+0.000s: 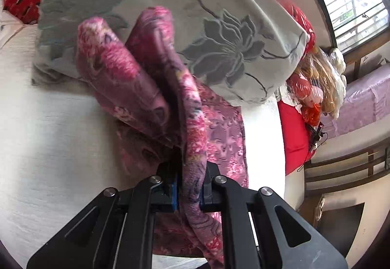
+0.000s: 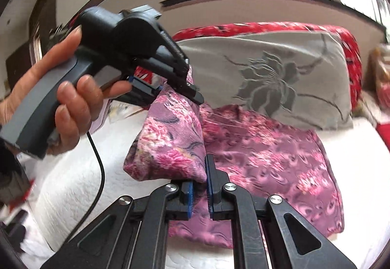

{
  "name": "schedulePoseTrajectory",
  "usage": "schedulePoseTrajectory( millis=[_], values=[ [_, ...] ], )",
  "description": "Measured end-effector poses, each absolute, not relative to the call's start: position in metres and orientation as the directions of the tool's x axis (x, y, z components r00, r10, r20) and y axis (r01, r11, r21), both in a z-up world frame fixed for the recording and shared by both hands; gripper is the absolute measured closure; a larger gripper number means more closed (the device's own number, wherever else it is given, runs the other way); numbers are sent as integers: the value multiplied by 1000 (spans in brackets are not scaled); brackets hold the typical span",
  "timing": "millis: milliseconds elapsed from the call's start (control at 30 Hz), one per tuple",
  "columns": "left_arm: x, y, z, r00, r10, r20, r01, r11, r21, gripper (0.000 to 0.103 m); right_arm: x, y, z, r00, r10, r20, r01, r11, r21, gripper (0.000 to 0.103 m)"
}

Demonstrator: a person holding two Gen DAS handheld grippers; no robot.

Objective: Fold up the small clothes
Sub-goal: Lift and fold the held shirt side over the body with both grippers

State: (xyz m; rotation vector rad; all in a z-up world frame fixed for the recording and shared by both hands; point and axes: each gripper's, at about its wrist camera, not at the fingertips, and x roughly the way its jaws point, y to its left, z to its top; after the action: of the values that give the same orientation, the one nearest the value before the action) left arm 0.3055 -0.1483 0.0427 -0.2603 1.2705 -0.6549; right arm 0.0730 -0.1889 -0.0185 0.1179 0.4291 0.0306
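Pink floral garment point(image 2: 170, 142) hung lifted above the white bed point(image 2: 78, 171), pinched in the closed jaws of both left gripper point(image 1: 189, 186) and right gripper point(image 2: 199, 195). Folding seemed mid-step; next, carry the raised edge across and lay it flat.

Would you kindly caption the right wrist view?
Both grippers, left and right, pinch the pink floral garment above the white bed.

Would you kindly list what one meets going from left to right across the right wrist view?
Person's hand → left claw → pink floral garment → grey flower pillow → red floral quilt.
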Motion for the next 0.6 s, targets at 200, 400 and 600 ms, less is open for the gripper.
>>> schedulePoseTrajectory(
  millis=[200,400,600],
  values=[
    [293,-194,40,124,-577,-808,341,789,-511,94,58,-233,-24,909,57,-412,43,972,230,96],
    [278,-240,28,94,-563,-821,368,786,-496,94,45,-270,-33,907,46,-419,92,948,303,96],
    [272,-281,4,49,-548,-835,360,789,-497,94,33,-304,-41,904,18,-428,152,921,359,96]
  ],
)
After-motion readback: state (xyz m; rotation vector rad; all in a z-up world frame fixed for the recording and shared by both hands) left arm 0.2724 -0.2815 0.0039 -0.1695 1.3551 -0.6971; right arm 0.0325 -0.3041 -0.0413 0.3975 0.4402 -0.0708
